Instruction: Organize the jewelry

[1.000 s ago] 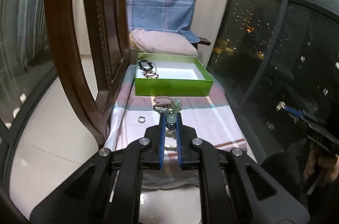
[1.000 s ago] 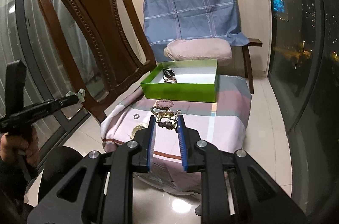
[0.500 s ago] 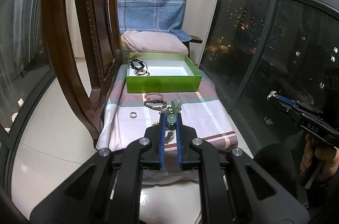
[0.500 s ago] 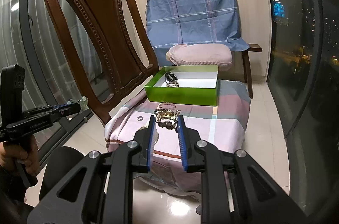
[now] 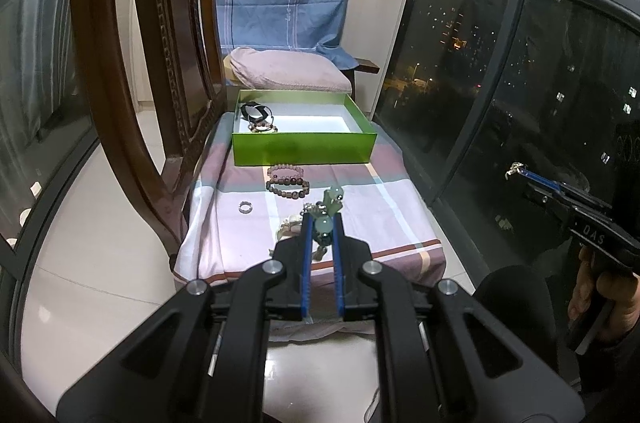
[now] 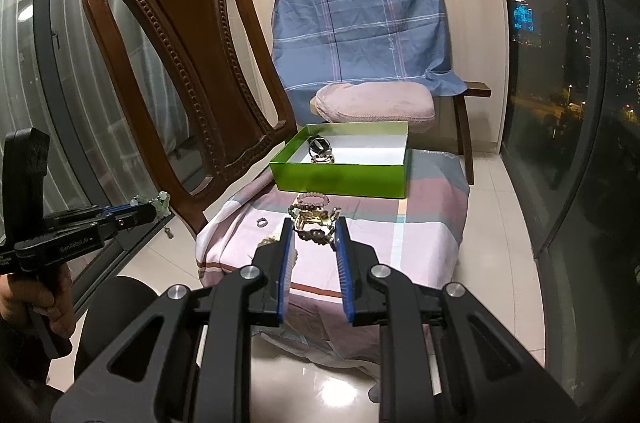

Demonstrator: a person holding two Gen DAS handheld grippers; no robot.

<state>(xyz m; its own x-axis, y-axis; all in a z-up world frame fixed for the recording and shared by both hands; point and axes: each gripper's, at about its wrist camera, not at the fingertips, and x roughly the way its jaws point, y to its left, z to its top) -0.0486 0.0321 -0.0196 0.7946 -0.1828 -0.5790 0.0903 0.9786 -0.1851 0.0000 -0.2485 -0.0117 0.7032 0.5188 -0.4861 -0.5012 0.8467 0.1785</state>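
Glossy carved wood forms the chair back (image 6: 188, 71). The green box (image 6: 340, 179) looks like smooth, slightly shiny card with a white lining. Soft matt checked cloth (image 6: 432, 219) covers the seat. The floor tiles (image 6: 508, 223) are polished and reflective. Pale green beads (image 5: 324, 223) look glassy.

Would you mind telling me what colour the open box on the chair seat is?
The box is bright green outside, white inside; it shows best in the right wrist view.

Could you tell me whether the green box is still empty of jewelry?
No, the green box already holds a dark bracelet and a beaded one beside it in its far left corner.
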